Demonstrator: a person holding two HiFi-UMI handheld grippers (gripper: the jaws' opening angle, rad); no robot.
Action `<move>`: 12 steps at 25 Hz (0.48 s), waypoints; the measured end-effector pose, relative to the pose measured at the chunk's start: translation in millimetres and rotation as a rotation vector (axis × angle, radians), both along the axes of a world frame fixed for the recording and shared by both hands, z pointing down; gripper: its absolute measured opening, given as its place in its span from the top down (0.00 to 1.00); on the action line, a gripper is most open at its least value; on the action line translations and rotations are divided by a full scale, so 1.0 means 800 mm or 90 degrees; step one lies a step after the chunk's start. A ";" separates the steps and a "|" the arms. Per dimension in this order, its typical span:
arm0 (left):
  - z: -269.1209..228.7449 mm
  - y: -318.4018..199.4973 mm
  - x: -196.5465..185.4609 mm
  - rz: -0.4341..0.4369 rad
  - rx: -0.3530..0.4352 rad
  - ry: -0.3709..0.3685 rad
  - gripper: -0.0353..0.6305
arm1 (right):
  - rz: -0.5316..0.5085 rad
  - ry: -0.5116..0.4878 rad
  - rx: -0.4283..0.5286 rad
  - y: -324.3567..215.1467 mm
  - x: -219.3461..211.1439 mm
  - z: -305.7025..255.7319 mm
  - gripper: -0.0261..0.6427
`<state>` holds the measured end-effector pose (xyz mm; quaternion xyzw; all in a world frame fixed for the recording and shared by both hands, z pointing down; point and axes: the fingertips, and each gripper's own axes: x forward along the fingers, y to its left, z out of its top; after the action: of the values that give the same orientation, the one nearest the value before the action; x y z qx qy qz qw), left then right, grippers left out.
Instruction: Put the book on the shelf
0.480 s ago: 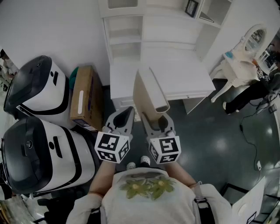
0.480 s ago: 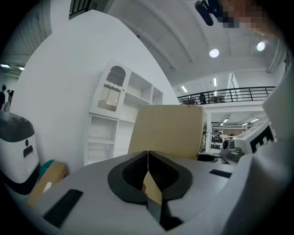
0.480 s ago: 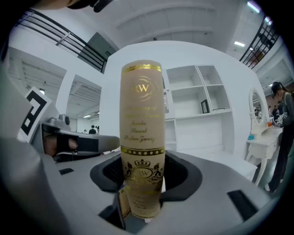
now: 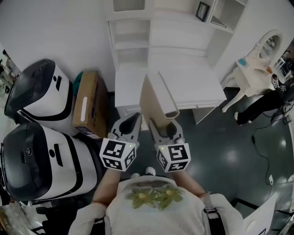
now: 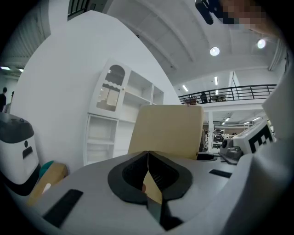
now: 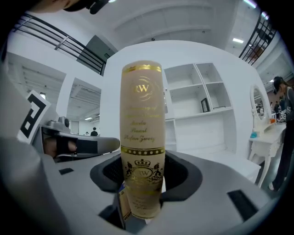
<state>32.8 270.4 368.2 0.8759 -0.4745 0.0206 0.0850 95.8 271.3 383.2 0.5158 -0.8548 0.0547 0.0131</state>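
A cream hardback book with gold lettering on its spine stands upright in my right gripper, whose jaws are shut on its lower end. It points toward the white shelf unit and the white desk ahead. My left gripper is just to the left of the book, its jaws shut together with nothing between them. From the left gripper view the book's plain cover rises just beyond the jaws, with the shelf's open compartments behind it.
Two large white-and-black machines stand at the left, and a cardboard box leans beside the shelf. A small picture frame sits in an upper compartment. A white vanity with a chair and a person in black are at the right.
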 end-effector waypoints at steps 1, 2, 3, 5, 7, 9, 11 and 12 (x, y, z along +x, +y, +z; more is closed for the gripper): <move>0.000 -0.003 0.002 -0.002 0.000 -0.001 0.90 | -0.002 0.001 0.000 -0.004 0.002 0.001 0.62; 0.001 -0.006 0.004 -0.005 0.000 -0.002 0.90 | -0.005 0.002 -0.001 -0.007 0.005 0.002 0.62; 0.001 -0.008 0.006 -0.009 0.001 -0.003 0.90 | -0.008 0.003 -0.002 -0.011 0.008 0.003 0.62; 0.001 -0.014 0.011 -0.019 0.002 -0.001 0.90 | -0.015 0.007 -0.007 -0.017 0.015 0.007 0.62; 0.003 -0.018 0.016 -0.031 0.002 0.000 0.90 | -0.023 0.011 -0.010 -0.023 0.022 0.010 0.62; 0.005 -0.019 0.019 -0.043 0.001 0.002 0.90 | -0.033 0.015 -0.011 -0.027 0.027 0.013 0.62; 0.008 -0.020 0.021 -0.055 0.002 0.005 0.90 | -0.042 0.019 -0.009 -0.030 0.030 0.014 0.62; 0.009 -0.020 0.022 -0.061 0.002 0.007 0.90 | -0.046 0.022 -0.007 -0.031 0.032 0.015 0.62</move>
<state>50.0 254.1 375.2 0.8526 -0.5151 0.0113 0.0872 121.1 246.2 394.9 0.4857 -0.8721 0.0504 0.0327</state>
